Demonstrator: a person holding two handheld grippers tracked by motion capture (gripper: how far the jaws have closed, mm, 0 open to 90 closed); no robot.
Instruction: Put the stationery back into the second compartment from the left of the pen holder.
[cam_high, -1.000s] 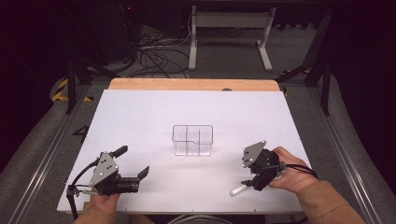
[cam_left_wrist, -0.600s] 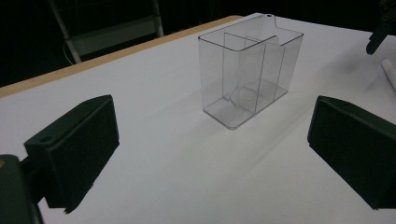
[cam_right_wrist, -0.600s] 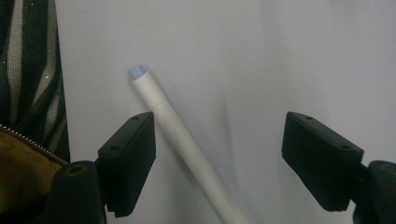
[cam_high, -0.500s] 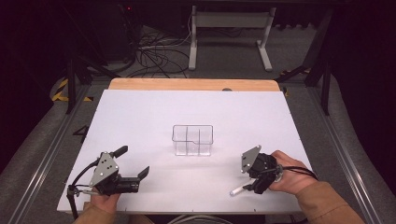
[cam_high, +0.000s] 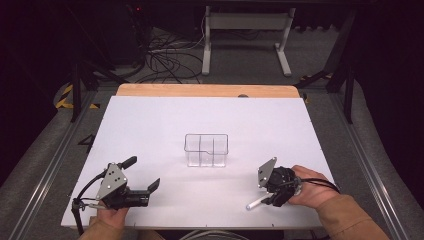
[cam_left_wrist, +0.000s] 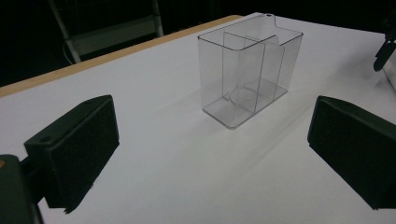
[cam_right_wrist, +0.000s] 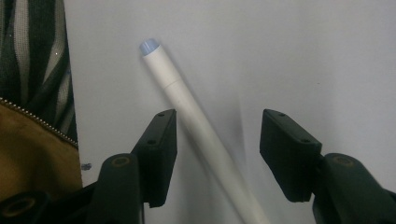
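The right claw (cam_right_wrist: 217, 154) had just been closing around the white pen (cam_right_wrist: 196, 121) near the surface's (cam_high: 150, 125) front edge, not yet clamped. The left claw (cam_left_wrist: 210, 154) stood apart and empty, and the clear organizer (cam_high: 206, 150) held nothing, so likely the whole job remained.

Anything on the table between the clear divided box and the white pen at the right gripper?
Nothing: in the high view, bare white table separates the clear divided box from the white pen.

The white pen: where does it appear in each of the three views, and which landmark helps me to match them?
High view: the white pen lies near the table's front edge, at the right claw.
Left gripper view: I cannot find it.
Right gripper view: it runs diagonally between the two jaws, its blue-tipped end up and left; the jaws have just been closing, not pressing it.
Shared landmark: the white tabletop.
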